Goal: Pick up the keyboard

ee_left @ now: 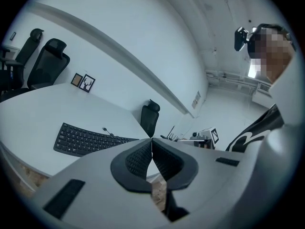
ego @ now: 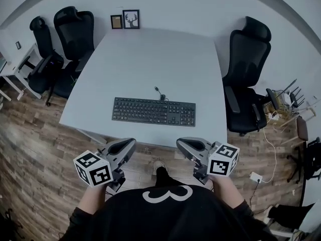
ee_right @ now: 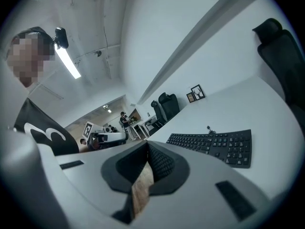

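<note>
A black keyboard [ego: 153, 111] lies flat on the white table [ego: 150, 59], near its front edge, with its cable running off its far side. My left gripper [ego: 129, 143] hovers off the table's front edge, below the keyboard's left half, shut and empty. My right gripper [ego: 181, 144] hangs level with it, below the keyboard's right half, also shut with nothing in it. In the left gripper view the keyboard [ee_left: 88, 140] lies left of the closed jaw tips [ee_left: 151, 140]. The right gripper view has the keyboard [ee_right: 214, 146] right of the closed tips [ee_right: 147, 142].
Two black office chairs [ego: 62, 44] stand at the table's left, another [ego: 246, 79] at its right. Two small picture frames [ego: 126, 20] lean against the wall at the table's far edge. Cables and a power strip [ego: 256, 177] lie on the wooden floor to the right.
</note>
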`<state>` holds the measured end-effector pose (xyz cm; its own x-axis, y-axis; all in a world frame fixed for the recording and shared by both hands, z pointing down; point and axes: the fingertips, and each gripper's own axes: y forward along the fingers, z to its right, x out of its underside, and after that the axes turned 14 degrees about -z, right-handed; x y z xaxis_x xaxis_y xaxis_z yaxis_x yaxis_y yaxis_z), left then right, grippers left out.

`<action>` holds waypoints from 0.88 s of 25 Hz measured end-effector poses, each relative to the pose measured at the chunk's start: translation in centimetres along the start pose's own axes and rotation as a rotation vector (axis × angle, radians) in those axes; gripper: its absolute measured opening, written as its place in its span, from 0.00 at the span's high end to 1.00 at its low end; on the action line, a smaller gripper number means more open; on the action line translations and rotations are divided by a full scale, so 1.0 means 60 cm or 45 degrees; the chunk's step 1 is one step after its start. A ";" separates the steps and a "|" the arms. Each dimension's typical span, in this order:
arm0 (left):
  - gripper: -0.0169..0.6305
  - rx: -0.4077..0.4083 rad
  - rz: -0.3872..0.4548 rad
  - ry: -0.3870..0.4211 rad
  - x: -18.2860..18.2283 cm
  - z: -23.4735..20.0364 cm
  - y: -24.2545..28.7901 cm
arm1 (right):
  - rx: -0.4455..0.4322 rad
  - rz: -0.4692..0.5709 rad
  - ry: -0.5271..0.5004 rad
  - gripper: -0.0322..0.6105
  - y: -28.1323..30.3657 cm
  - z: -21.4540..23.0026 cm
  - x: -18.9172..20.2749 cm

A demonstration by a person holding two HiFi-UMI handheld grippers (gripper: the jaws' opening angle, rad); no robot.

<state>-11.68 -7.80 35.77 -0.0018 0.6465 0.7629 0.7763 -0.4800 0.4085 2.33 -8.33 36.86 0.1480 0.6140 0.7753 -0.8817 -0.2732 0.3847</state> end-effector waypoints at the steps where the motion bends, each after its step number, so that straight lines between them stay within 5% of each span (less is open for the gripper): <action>1: 0.95 0.003 -0.004 -0.006 -0.006 -0.010 0.011 | -0.004 -0.007 0.009 0.94 0.004 0.013 -0.008; 10: 0.95 0.014 -0.038 -0.068 -0.047 -0.085 0.081 | 0.022 -0.051 0.020 0.94 0.044 0.108 -0.055; 22: 0.95 -0.027 -0.102 -0.125 -0.048 -0.158 0.127 | 0.080 -0.093 0.096 0.94 0.056 0.194 -0.033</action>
<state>-11.73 -18.91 41.44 -0.0010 0.7379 0.6750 0.7626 -0.4360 0.4778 4.28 -19.08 42.48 0.1748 0.6872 0.7051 -0.8398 -0.2698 0.4712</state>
